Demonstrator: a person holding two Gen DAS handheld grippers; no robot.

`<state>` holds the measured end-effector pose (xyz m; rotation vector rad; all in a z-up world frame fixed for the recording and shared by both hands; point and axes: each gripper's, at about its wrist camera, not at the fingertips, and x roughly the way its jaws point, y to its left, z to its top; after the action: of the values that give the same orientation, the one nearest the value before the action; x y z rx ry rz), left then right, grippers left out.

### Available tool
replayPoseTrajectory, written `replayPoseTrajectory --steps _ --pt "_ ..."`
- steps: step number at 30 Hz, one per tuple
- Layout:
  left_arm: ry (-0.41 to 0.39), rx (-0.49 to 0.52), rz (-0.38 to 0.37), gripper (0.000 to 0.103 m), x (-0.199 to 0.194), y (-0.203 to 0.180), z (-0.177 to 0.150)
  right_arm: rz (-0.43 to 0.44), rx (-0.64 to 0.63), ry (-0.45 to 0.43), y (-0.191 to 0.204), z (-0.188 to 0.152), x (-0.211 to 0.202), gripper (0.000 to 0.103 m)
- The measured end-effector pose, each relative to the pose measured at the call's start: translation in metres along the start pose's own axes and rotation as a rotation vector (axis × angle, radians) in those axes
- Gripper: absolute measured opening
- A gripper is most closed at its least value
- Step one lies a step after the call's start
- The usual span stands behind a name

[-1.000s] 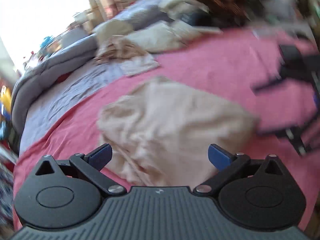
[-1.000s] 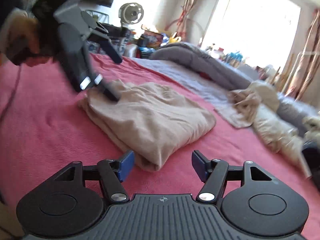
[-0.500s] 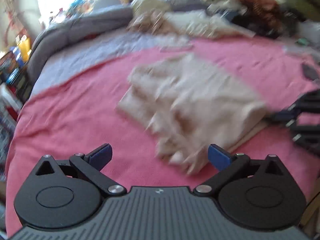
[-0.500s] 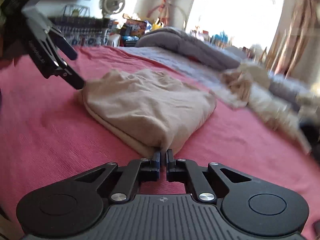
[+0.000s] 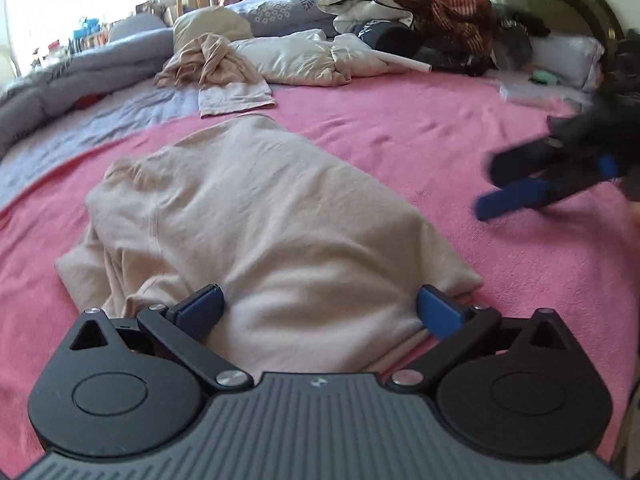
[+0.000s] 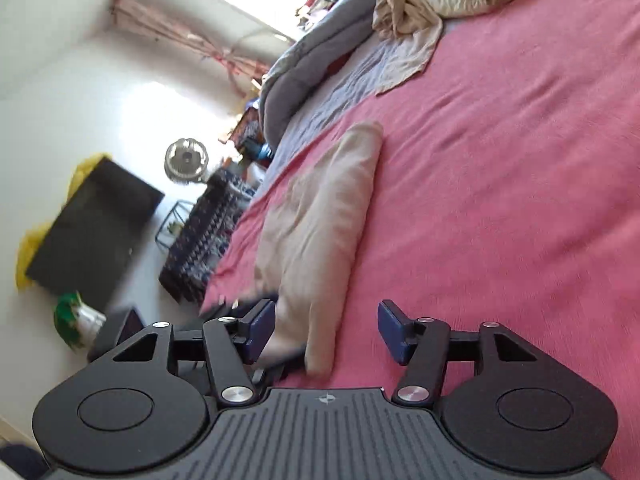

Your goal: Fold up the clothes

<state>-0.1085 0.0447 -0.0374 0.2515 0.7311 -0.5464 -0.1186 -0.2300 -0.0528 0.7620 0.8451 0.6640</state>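
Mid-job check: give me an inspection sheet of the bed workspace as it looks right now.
Surface: pink bedspread, wrinkled.
Job's things: folded beige garment lying flat on it.
Clutter: crumpled beige cloth, cream quilt, plaid cloth, grey duvet at the far side.
Grippers: left gripper open, its jaws over the garment's near edge; right gripper open, just been opening, the garment's end between its jaws, not pinched.
Cables: nothing seen.
Surroundings: bright window, fan, black box.

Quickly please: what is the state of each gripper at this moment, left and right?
Left gripper: open, holding nothing; the beige garment lies between its fingers.
Right gripper: open, jaws just reopened, holding nothing.
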Motion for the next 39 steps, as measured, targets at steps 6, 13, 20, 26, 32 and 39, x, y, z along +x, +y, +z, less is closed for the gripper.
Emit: replayPoseTrajectory --steps 6,13,20,26,32,39 --pt "-0.041 0.007 -0.001 0.103 -0.005 0.0 -0.01 -0.047 -0.024 -0.006 -0.003 0.041 0.088 0.048" --pt "-0.08 -0.014 -0.02 0.103 -0.009 0.005 -0.015 -0.05 0.168 -0.078 -0.029 0.092 0.136 0.01" --pt "-0.113 -0.05 -0.05 0.103 -0.01 0.013 -0.018 -0.109 0.112 -0.091 -0.035 0.124 0.168 0.006" --pt "-0.127 -0.05 -0.042 0.103 -0.015 0.013 -0.02 -0.125 0.15 -0.012 -0.031 0.135 0.153 0.025" --pt "-0.206 -0.14 0.074 0.103 -0.035 0.017 -0.026 -0.455 -0.268 -0.117 0.043 0.11 0.098 0.04" --pt "-0.149 -0.422 0.255 0.103 -0.047 0.03 -0.05 -0.381 -0.728 0.151 0.173 0.06 0.169 0.014"
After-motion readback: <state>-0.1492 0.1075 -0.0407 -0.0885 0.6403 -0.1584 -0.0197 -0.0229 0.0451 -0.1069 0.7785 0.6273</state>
